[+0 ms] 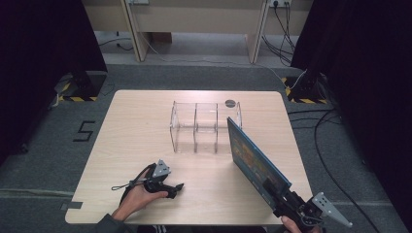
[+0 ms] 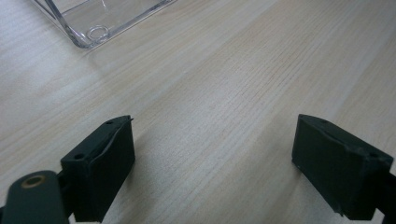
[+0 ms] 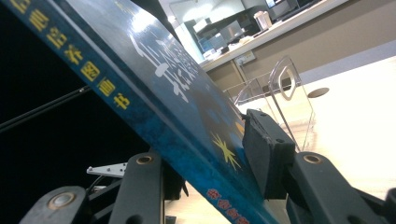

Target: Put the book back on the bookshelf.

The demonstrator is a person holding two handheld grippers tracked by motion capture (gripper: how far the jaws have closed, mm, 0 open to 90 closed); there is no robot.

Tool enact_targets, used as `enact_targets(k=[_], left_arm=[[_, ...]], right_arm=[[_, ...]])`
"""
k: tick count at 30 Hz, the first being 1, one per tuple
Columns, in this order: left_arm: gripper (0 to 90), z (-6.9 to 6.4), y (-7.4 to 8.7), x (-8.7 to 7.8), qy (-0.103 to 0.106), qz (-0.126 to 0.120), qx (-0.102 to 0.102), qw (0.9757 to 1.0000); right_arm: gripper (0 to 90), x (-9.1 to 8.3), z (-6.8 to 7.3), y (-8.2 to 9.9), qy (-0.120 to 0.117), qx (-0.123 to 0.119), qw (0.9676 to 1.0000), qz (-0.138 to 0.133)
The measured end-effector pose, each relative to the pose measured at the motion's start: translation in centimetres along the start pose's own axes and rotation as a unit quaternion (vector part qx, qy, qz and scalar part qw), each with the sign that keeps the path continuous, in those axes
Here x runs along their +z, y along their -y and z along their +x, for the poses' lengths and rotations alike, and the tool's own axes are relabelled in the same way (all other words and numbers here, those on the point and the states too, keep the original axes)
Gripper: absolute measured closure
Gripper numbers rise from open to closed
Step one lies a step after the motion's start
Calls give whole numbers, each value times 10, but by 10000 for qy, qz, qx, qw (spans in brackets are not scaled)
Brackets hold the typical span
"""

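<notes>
The right gripper (image 1: 272,187) has its two black jaws clamped on the lower corner of a thin blue hardcover book (image 1: 255,158) with yellow lettering on its spine. In the right gripper view the book (image 3: 154,93) runs up between the pads, one pad pressed flat against the cover and the other behind it. The book is held off the pale wooden table (image 1: 136,136), tilted, with its far upper corner reaching up to the right end of a clear acrylic three-compartment rack (image 1: 204,128); from the high view I cannot tell whether that corner touches the rack wall or only stands just beside it. The book is outside the rack, slanting away from its right end toward the table's near right corner.

The left gripper (image 1: 175,190) sits well apart from the rack, toward the near left, resting low on the table in the person's hand (image 1: 141,196). Its jaws stand wide apart with bare wood between them, as the left gripper view (image 2: 212,163) shows, and a rounded corner of the rack (image 2: 95,32) lies some way ahead of them.

A small round grey grommet (image 1: 230,103) is set in the table just behind the rack's right end.
</notes>
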State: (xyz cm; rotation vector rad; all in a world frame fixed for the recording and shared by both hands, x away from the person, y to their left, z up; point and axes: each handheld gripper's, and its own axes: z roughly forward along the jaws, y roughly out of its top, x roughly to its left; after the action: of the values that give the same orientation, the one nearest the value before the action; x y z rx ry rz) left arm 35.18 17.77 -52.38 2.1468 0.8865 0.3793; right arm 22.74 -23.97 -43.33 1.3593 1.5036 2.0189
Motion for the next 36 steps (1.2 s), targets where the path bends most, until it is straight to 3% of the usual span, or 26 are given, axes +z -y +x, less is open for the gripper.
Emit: enact_targets(k=[5,11,18,20,24,27,29,32,36], left_arm=[[121,0,0,0,0,-1,-1,10000],[121,0,0,0,-1,-1,-1,10000],[121,0,0,0,-1,-1,-1,10000],[121,0,0,0,-3,-10,-2,10000],[120,0,0,0,3,-10,1,10000],[121,-1,0,0,6,-9,7,10000],[120,-1,0,0,9,-8,6,10000],[120,-1,0,0,8,-7,8,10000],[120,-1,0,0,10,-10,8,10000]], right_arm=[[627,0,-1,-1,15,-151,9999,-18],[660,1,-1,-2,91,-603,9981,40],[689,1,-2,-4,181,-944,9953,85],[699,2,-2,-4,232,-1162,9929,120],[701,4,-2,-5,387,-1676,9847,263],[713,5,-5,-5,403,-1704,9841,310],[717,5,-7,-5,468,-1866,9807,353],[724,6,-10,-6,438,-1972,9787,355],[730,8,-11,-6,430,-2268,9724,348]])
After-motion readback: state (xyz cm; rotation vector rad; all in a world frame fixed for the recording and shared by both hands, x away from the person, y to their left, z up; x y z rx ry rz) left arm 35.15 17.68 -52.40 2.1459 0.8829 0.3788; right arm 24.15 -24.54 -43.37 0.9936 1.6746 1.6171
